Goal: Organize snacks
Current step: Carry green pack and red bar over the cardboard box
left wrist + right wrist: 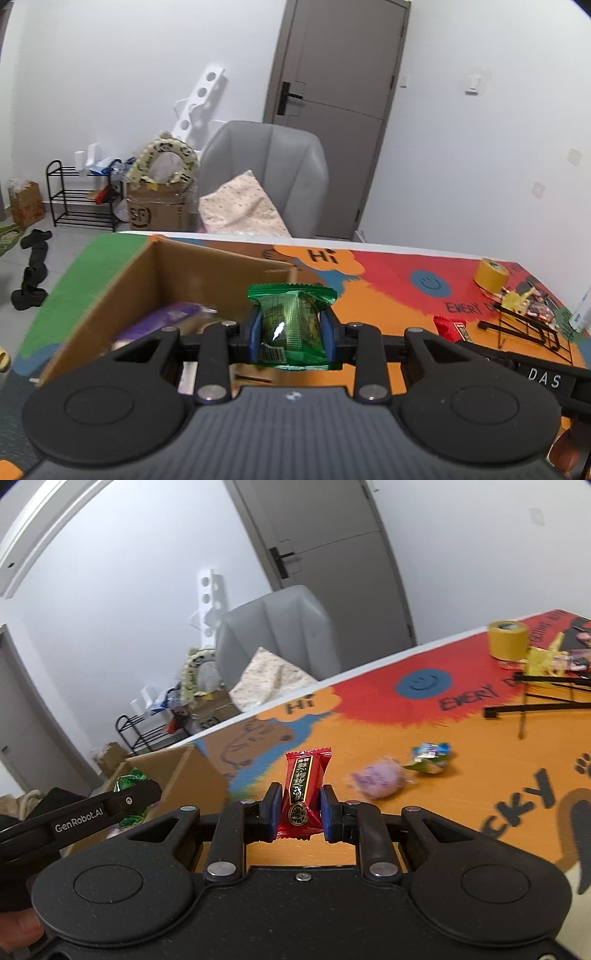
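Note:
My left gripper is shut on a green foil snack packet, held above the right side of an open cardboard box. A purple snack pack lies inside the box. My right gripper is shut on a red wrapped snack, held upright over the orange part of the table mat. In the right wrist view the left gripper with the green packet shows at the left by the cardboard box. A pink-purple round snack and a blue-green wrapped snack lie on the mat.
A yellow tape roll stands at the far right of the table, beside a black wire rack and small packets. Another red packet lies near the rack. A grey armchair with a cushion stands behind the table.

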`<state>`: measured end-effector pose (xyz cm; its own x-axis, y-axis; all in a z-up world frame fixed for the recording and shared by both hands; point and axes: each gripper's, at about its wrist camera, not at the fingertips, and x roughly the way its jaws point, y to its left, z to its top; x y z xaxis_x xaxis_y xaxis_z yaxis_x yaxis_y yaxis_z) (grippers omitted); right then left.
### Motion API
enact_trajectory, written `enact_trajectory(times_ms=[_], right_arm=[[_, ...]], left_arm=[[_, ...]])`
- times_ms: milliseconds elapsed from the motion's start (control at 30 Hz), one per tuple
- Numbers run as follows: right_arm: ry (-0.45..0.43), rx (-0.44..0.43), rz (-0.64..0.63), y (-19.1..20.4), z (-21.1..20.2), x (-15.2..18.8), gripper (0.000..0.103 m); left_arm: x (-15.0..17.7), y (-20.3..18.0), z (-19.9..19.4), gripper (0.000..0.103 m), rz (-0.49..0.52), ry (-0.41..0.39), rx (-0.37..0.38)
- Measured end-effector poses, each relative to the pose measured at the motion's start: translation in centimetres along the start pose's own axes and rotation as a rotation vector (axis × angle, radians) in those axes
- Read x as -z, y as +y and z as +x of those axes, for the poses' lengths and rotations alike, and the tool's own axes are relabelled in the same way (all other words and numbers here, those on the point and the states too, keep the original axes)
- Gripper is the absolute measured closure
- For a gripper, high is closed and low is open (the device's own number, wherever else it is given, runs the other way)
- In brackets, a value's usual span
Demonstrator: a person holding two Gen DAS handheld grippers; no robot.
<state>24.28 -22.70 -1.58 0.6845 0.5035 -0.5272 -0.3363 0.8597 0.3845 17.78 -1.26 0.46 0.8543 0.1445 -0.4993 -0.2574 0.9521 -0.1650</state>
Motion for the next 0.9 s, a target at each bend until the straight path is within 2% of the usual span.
enact_trajectory(times_ms=[467,900], right_arm=[[0.002,-0.093,-0.076,5.9,0.4,-0.2,0.083],[0.050,-0.155,-0.110,10.0,2.0,0.5,0.083]], left_arm=[[-0.7,5.9,-2.8,0.072,-0.072,-0.036,-0.076],[-0.1,9.4,-3.1,0.072,-0.111,-0.009,-0.093]])
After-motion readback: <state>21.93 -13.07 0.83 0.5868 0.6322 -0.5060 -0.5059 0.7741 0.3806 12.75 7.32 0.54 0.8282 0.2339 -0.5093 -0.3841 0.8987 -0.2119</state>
